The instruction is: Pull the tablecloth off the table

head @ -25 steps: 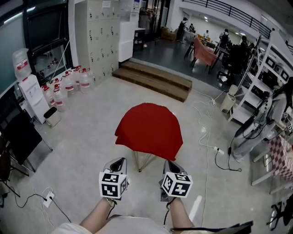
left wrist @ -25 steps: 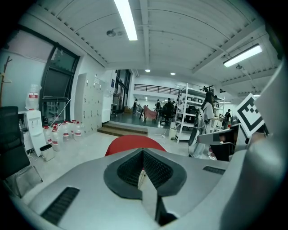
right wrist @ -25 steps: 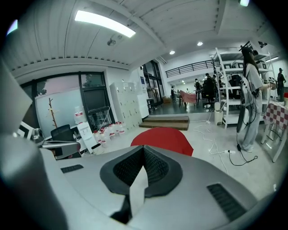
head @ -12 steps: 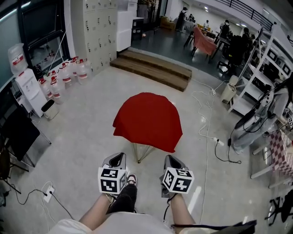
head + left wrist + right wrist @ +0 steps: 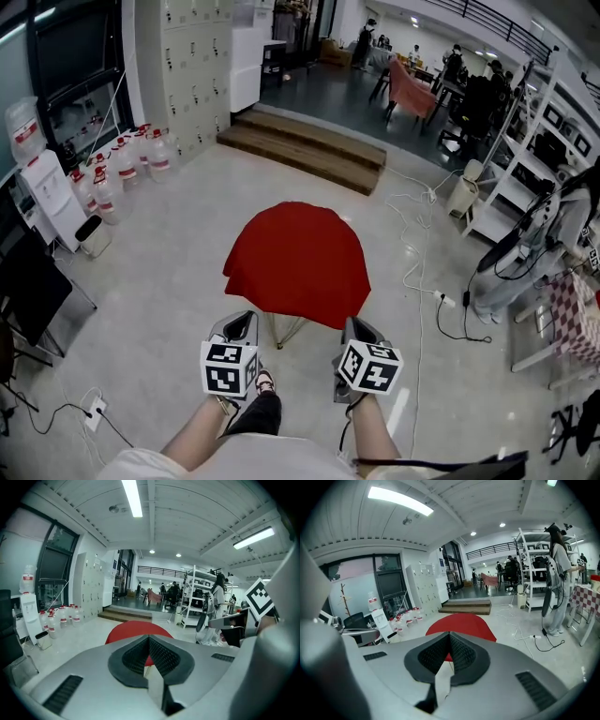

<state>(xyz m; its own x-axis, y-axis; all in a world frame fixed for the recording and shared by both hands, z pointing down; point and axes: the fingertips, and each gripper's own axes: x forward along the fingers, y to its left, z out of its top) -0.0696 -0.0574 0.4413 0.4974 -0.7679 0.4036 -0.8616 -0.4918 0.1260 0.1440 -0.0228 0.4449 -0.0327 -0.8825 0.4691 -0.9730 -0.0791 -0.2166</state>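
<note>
A red tablecloth (image 5: pixel 298 262) drapes over a small round table whose light legs (image 5: pixel 286 328) show under its near edge. Both gripper views show the same tablecloth (image 5: pixel 136 629) (image 5: pixel 461 624) ahead, beyond the jaws. My left gripper (image 5: pixel 240 328) hovers just short of the cloth's near left edge, its jaws shut with nothing between them. Near the cloth's right edge my right gripper (image 5: pixel 356 330) is likewise shut and empty. Neither touches the cloth. In the left gripper view the jaws (image 5: pixel 149 641) meet; in the right gripper view the jaws (image 5: pixel 450 639) meet too.
Water bottles (image 5: pixel 122 161) and a dispenser (image 5: pixel 28 178) stand at the left wall by grey lockers (image 5: pixel 183 66). Wooden steps (image 5: pixel 305 150) lie beyond the table. White cables (image 5: pixel 417 253) trail on the floor at right, near shelving (image 5: pixel 525 150) and a standing person (image 5: pixel 525 262).
The view has closed in on the table. My own leg and shoe now show below between the grippers. Both grippers stay shut and sit nearer the cloth's near edge.
</note>
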